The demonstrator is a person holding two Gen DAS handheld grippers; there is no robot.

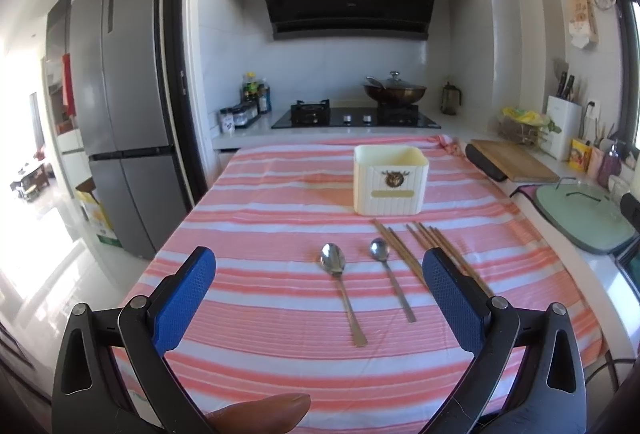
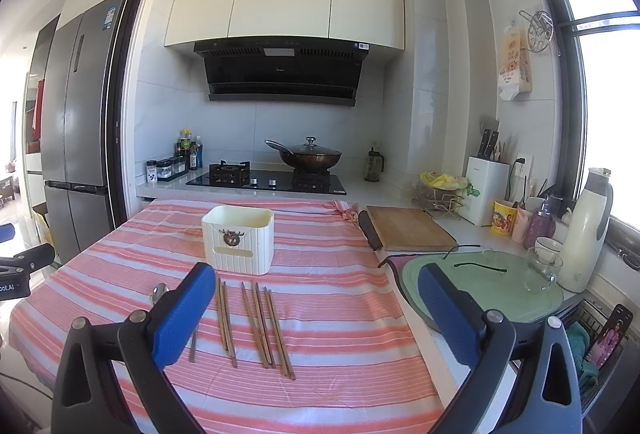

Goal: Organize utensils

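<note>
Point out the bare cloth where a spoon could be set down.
Free: striped cloth left of the cream ribbed box and left of the larger steel spoon. Also cloth right of the wooden chopsticks. Crowded: the strip in front of the box.

spoons (image 1: 338, 266) left of chopsticks (image 1: 416, 246), holder (image 1: 390, 180) behind them.

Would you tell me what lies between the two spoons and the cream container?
Only bare striped cloth, seen in the left wrist view; the spoons lie short of the container, the chopsticks off to their right.
</note>
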